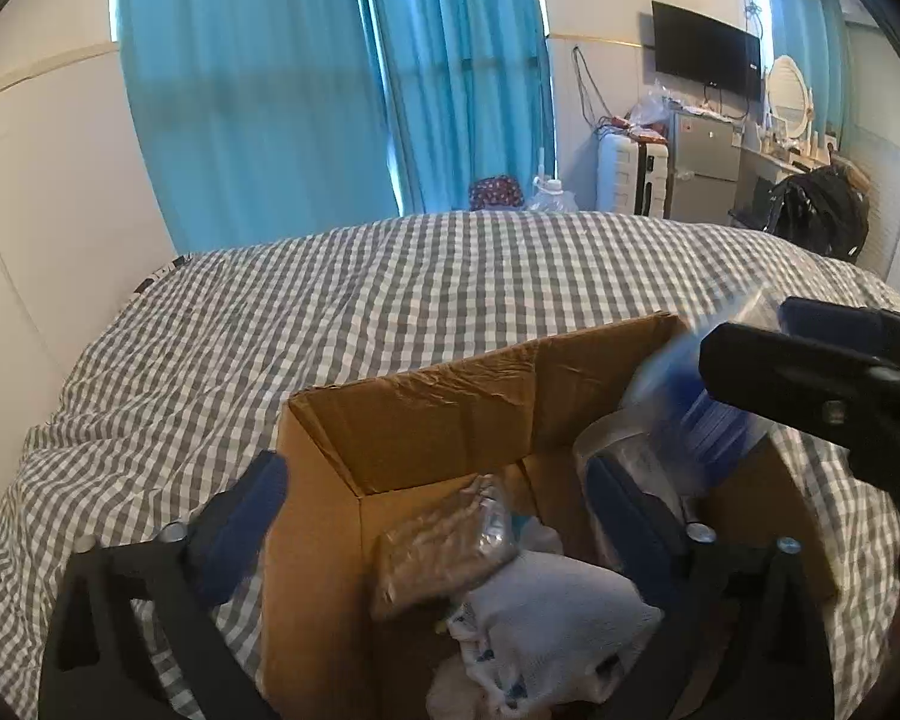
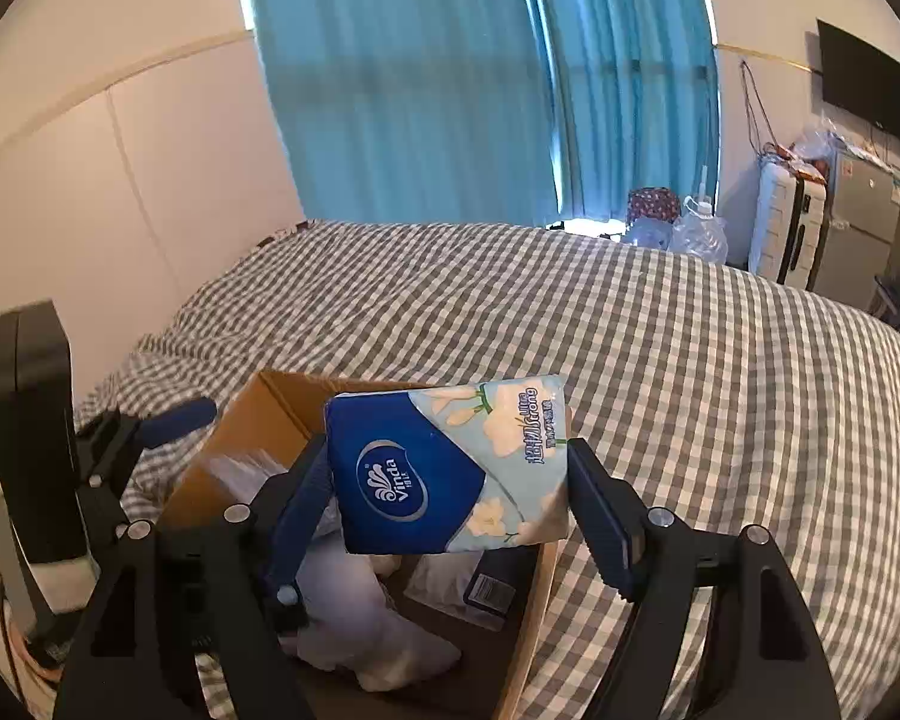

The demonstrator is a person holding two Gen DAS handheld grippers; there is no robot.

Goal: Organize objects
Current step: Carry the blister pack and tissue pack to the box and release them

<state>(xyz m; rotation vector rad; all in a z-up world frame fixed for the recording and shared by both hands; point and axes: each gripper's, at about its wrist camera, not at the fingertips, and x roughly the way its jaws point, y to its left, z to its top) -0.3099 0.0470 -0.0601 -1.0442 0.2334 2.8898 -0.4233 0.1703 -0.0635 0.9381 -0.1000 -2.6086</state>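
An open cardboard box [image 1: 426, 408] sits on a grey-and-white checked bed and also shows in the right wrist view [image 2: 282, 402]. It holds a white cloth bundle [image 1: 546, 618], a clear-wrapped brownish packet [image 1: 450, 540] and other items. My right gripper [image 2: 450, 474] is shut on a blue Vinda tissue pack [image 2: 444, 468], held above the box's right side. In the left wrist view that pack [image 1: 684, 408] is blurred, with the right gripper [image 1: 810, 378] beside it. My left gripper [image 1: 432, 480] is open, straddling the box's left wall, holding nothing.
The checked bed cover [image 2: 690, 360] spreads wide beyond the box. Blue curtains [image 1: 330, 90] hang behind. A white suitcase [image 1: 630, 174], a small fridge [image 1: 705, 162], a wall TV [image 1: 705, 51] and a black bag [image 1: 822, 210] stand at the far right.
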